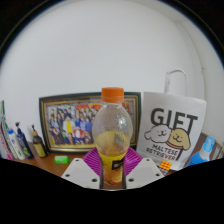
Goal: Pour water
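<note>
Clear plastic bottle [112, 135], orange cap, orange liquid low inside, clamped upright between tongs [112, 172]; white gift bag [172, 130] behind.

Bright even light, strong fisheye bending, soft focus

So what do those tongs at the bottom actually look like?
The tongs have two pale grey, blocky fingers with angled tips. Each finger carries a magenta pad with a ridged, criss-cross texture on its inner face. No cables, markings, hand or sleeve show.
</note>
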Available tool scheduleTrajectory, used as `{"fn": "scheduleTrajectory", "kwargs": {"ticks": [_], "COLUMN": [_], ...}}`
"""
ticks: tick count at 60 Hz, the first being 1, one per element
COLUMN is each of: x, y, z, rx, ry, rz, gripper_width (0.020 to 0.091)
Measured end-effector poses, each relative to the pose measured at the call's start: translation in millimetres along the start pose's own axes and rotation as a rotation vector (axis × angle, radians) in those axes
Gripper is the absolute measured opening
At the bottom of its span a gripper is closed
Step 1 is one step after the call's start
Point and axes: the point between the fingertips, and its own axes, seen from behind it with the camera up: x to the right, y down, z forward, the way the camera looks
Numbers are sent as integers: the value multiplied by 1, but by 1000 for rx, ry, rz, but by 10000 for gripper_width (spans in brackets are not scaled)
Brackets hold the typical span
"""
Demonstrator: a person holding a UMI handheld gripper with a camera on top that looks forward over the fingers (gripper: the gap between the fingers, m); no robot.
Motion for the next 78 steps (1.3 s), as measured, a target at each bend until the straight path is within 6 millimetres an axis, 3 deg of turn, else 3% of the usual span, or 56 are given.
{"fn": "scheduleTrajectory", "kwargs": {"ticks": [7,16,25,30,40,44,45,47,50,62,70,78], "x": [42,65,71,73,76,75,74,74,75,58,36,-1], "y": [53,113,152,150,155,160,161,159,154,124,100,75], "z": [15,27,29,28,23,17,14,8,-3,-75,-144,-226], "rx": [-64,-136,-169,-137,-164,-215,-226,-237,-245,-287,-311,-325], "ry": [37,57,74,84,105,105,104,112,129,145,166,154], "rz": [-21,-45,-23,-10,-5,-5,-2,5,25,49,24,6], "gripper_width": [246,246,247,251,539,873,859,822,866,863,859,851]}}
